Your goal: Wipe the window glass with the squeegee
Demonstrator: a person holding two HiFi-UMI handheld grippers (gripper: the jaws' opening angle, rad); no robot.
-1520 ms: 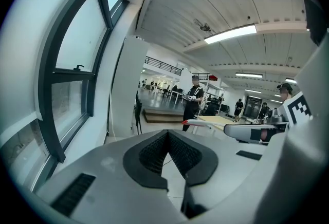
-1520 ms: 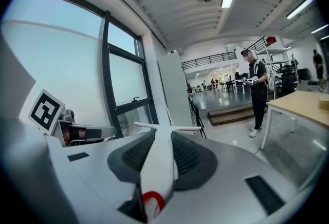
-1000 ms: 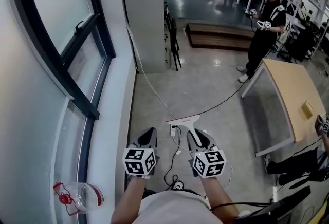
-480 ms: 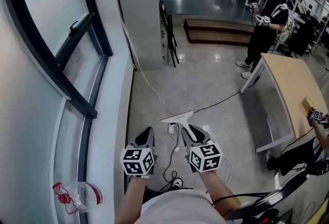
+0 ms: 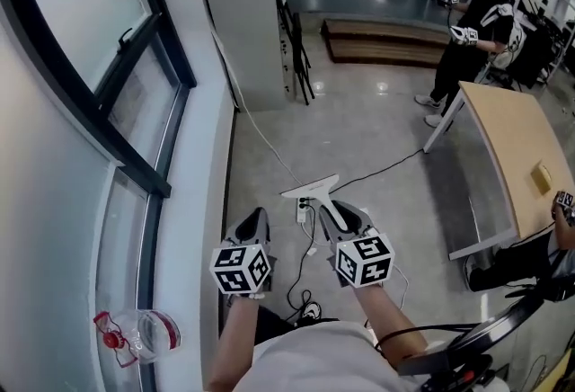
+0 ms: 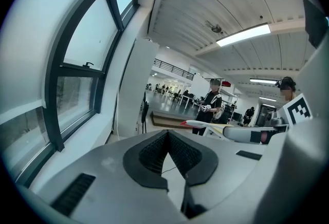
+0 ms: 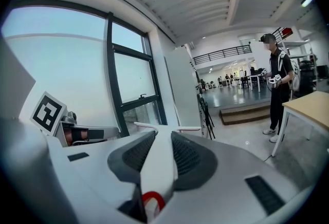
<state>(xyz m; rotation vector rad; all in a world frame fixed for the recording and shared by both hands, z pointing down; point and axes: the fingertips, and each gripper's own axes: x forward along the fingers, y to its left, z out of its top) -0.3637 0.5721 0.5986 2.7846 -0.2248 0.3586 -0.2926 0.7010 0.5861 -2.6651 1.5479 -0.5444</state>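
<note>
The right tool (image 5: 331,209) is clenched on the squeegee (image 5: 312,187). In the right gripper view its two dark pads (image 7: 138,152) press on the white handle from both sides. The handle runs up between them, and a red bit shows low down at 6 o'clock. The thin white blade sits across the top, at 12 o'clock from the tool.

The left tool (image 5: 255,219) is clenched too, but it holds nothing. In the left gripper view its pads meet at the tip, with only the floor far off behind them. The two tools are side by side, the left one at 9 o'clock from the right one. They do not touch.

The window (image 5: 88,5) is at 10 o'clock in the head view, with a dark frame and a white sill (image 5: 196,201). The squeegee is out over the grey floor (image 5: 368,138), well apart from the glass. The blade touches no glass.

A clear bottle (image 5: 142,333) with a red part lies by the window at 8 o'clock. A black cable (image 5: 377,173) runs over the floor. A person (image 5: 472,44) in black stands at 1 o'clock, near a wood bench (image 5: 512,152) at 3 o'clock.
</note>
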